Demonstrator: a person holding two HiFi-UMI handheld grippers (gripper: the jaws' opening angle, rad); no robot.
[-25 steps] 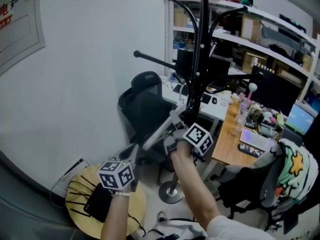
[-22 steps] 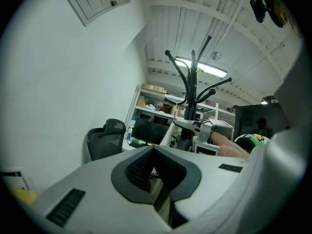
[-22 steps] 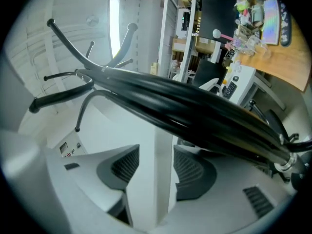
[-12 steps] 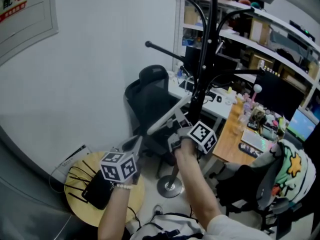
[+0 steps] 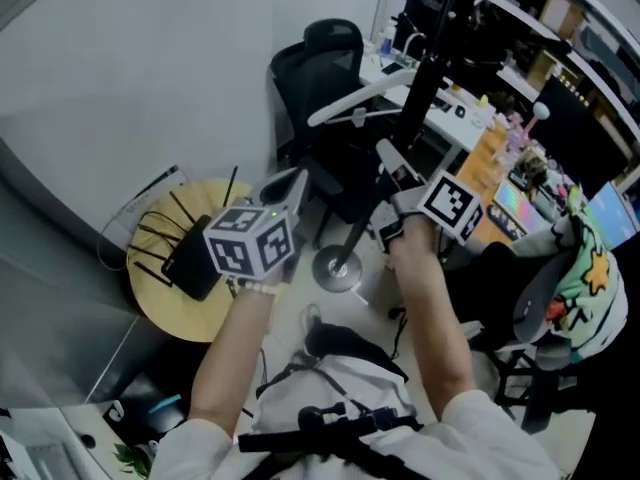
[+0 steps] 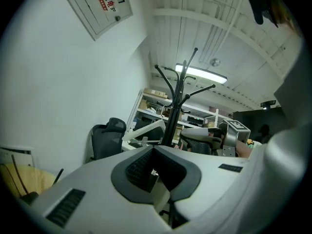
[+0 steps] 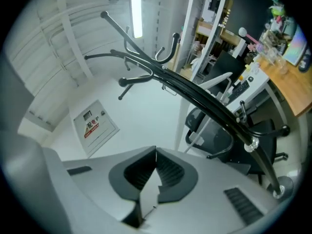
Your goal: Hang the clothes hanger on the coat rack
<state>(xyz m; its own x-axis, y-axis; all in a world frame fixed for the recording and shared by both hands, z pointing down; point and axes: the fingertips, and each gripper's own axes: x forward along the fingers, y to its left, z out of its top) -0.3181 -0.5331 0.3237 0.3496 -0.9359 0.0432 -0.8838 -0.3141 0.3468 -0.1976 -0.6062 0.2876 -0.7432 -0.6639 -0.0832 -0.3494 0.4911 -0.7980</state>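
A white clothes hanger (image 5: 358, 99) hangs on the black coat rack (image 5: 432, 63), tilted, with nothing holding it. It also shows beside the rack's pole (image 6: 174, 112) in the left gripper view as the hanger (image 6: 146, 129), and in the right gripper view as the hanger (image 7: 218, 80) behind the slanting pole (image 7: 214, 106). My right gripper (image 5: 388, 158) is shut and empty, a short way in front of the rack. The left gripper (image 5: 292, 183) is shut too, empty, left of the rack's base (image 5: 336, 268).
A black office chair (image 5: 320, 58) stands behind the rack. A round wooden stool (image 5: 150, 293) carrying a black router (image 5: 192, 260) is at the left. A cluttered wooden desk (image 5: 500, 153) and a chair draped with a colourful garment (image 5: 590, 313) fill the right.
The hanger has left the grippers and now hangs on the rack. Both grippers have drawn back from it, the right one has shut empty, and the head view has tipped downward.
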